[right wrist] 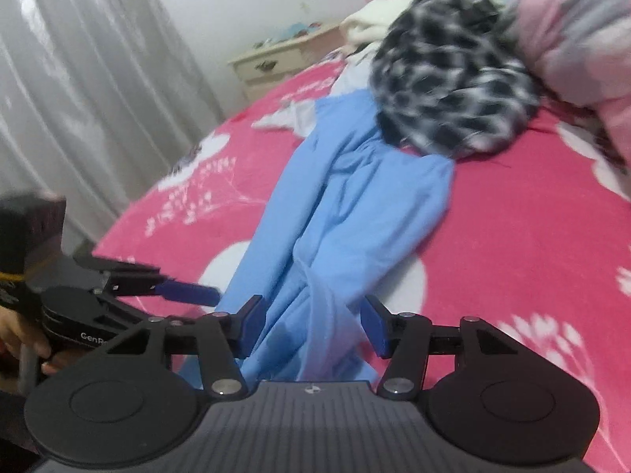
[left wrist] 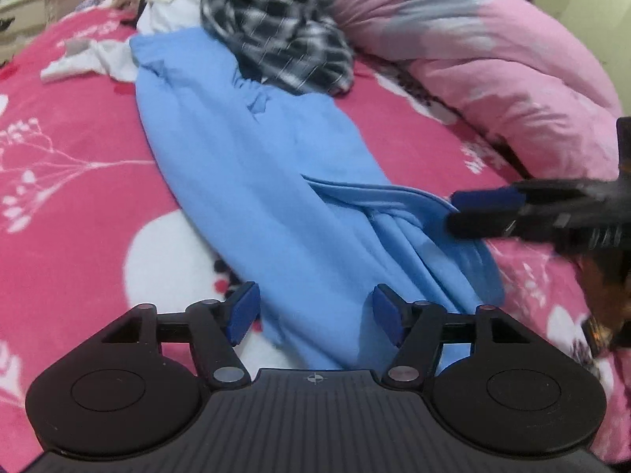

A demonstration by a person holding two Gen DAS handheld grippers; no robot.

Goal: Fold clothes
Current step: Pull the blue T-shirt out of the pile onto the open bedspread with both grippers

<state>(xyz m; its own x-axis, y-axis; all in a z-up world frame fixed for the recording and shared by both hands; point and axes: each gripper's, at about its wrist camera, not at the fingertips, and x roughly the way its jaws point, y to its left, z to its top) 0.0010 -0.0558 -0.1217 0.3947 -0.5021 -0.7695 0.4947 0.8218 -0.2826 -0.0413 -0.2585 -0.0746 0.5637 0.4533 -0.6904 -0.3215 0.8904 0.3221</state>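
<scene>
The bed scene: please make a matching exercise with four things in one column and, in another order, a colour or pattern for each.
Things:
1. long garment
2. crumpled garment
3. bedsheet
4. bedside cabinet

Colours:
A. black and white check
B. cream
C. light blue
D. pink-red with white flowers

Pairs: 1-C, 2-A, 3-D, 4-B

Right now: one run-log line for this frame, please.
task: fold clothes | left gripper: open over blue garment | right gripper: open over same garment | garment: flat on bed, far end under plaid cloth
</scene>
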